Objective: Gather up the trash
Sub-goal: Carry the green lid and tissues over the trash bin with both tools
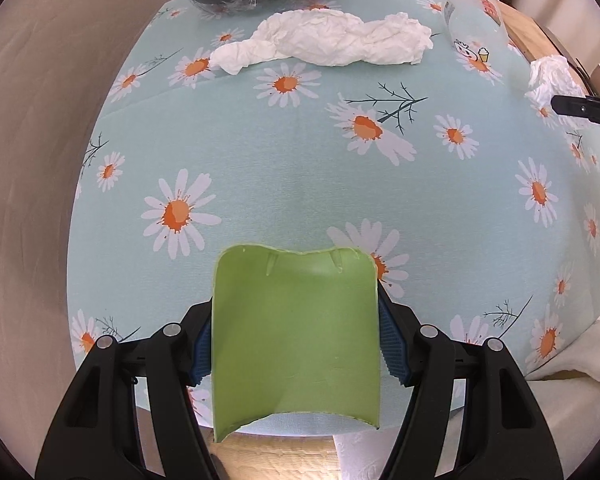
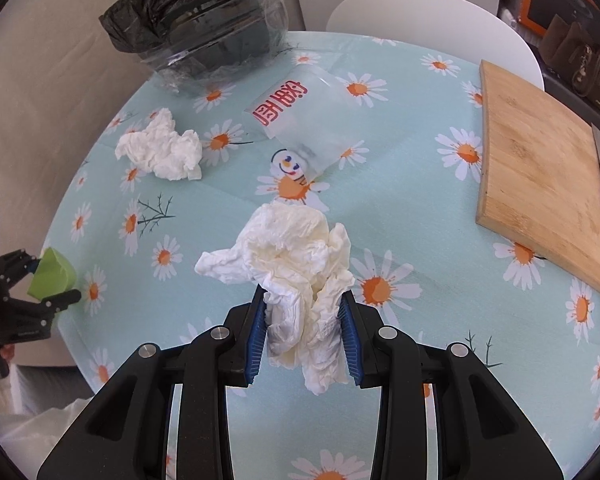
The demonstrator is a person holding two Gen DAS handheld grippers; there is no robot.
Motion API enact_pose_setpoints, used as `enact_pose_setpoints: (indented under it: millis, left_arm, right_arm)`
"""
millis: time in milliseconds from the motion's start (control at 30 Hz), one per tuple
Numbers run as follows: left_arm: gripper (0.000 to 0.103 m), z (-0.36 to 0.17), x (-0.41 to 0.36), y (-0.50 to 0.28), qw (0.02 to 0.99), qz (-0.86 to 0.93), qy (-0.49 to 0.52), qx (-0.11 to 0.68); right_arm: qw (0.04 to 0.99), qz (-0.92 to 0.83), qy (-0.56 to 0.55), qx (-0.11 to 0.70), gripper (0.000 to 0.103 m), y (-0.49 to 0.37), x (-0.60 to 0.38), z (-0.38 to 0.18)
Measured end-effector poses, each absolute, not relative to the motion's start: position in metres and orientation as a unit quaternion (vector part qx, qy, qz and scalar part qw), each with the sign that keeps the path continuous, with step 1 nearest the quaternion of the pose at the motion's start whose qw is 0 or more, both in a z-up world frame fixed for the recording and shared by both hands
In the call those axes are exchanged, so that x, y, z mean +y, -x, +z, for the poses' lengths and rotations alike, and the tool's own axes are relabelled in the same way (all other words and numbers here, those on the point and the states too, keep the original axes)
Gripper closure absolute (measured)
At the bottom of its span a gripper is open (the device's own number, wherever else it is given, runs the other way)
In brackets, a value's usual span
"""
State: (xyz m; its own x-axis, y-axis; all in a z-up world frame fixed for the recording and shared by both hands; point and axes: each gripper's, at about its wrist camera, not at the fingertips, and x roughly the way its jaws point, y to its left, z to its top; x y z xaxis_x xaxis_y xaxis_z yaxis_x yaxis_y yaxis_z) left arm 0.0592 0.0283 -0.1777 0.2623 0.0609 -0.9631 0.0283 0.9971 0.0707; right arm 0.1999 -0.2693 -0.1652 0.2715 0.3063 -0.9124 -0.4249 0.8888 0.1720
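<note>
A round table (image 2: 400,208) under a pale blue cloth printed with daisies fills both views. At its far edge stands a bin (image 2: 204,16) lined with a black bag, clear plastic wrapped round its base. A wooden board (image 2: 540,168) lies on the right side of the table, and a white chair (image 2: 432,12) stands behind the far edge. Near the middle a clear plastic cup (image 2: 300,120) with red print and a small cartoon face lies on its side. A crumpled white tissue (image 2: 160,152) rests on the cloth between the cup and the bin's near side, well apart from both grippers. The right gripper (image 2: 304,328) is closed on a second crumpled tissue wad (image 2: 296,264), which bulges out above the blue pads over the cloth. The left gripper (image 1: 296,332), at the table's near left edge, is clamped on a green cup (image 1: 296,340), its pads pressed against both sides
</note>
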Motion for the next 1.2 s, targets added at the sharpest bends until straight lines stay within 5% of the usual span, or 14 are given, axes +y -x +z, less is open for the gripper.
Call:
enact_pose_setpoints:
  millis: [1200]
  left_arm:
    - [0.036,-0.078,0.094,-0.134,0.834,0.036,-0.033,0.55]
  right_arm:
    - [0.873,0.196,0.004,0.446,0.071,-0.234,-0.293,-0.054]
